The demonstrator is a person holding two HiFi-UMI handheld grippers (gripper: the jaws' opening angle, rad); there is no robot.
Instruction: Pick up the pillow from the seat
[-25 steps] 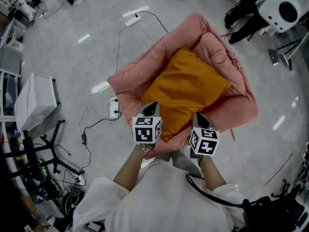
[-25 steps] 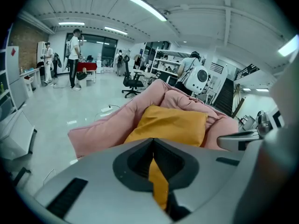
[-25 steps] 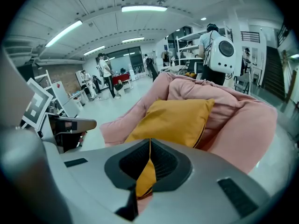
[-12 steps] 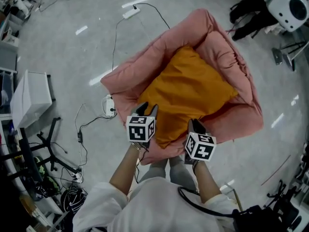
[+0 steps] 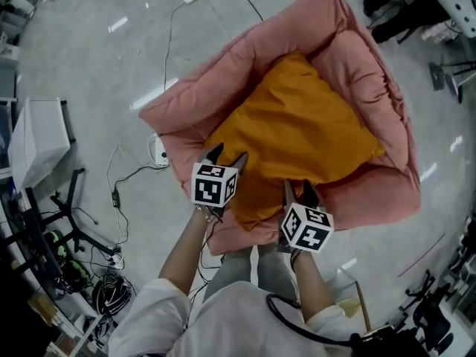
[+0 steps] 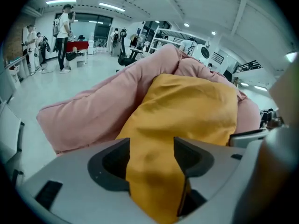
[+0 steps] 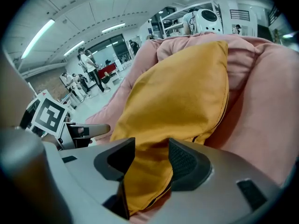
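Pillow position: the orange pillow (image 5: 297, 132) lies flat in the hollow of the pink padded seat (image 5: 223, 80), with its near edge reaching the seat's near rim
Left gripper: the left gripper (image 5: 228, 155) sits at the pillow's near-left corner; its jaws are spread and have just been opening, with orange fabric standing between them and not yet pinched
Right gripper: the right gripper (image 5: 299, 190) sits further right on the same near edge; its jaws are likewise apart and have just been opening, with a fold of the pillow in the gap and no clamp yet
Reason for placement: judged, two holds set apart along one edge should lift the pillow level rather than dangling from a corner
Edges: raised padded walls enclose the pillow on the left, far and right; only the near edge is open to the jaws
Open room: nothing stands above the seat, so the way up and toward the person looks free; a cable (image 5: 119, 192) trails on the floor (image 5: 89, 65) left of the seat
Risk: judged, a shallow bite on loose fabric may slip
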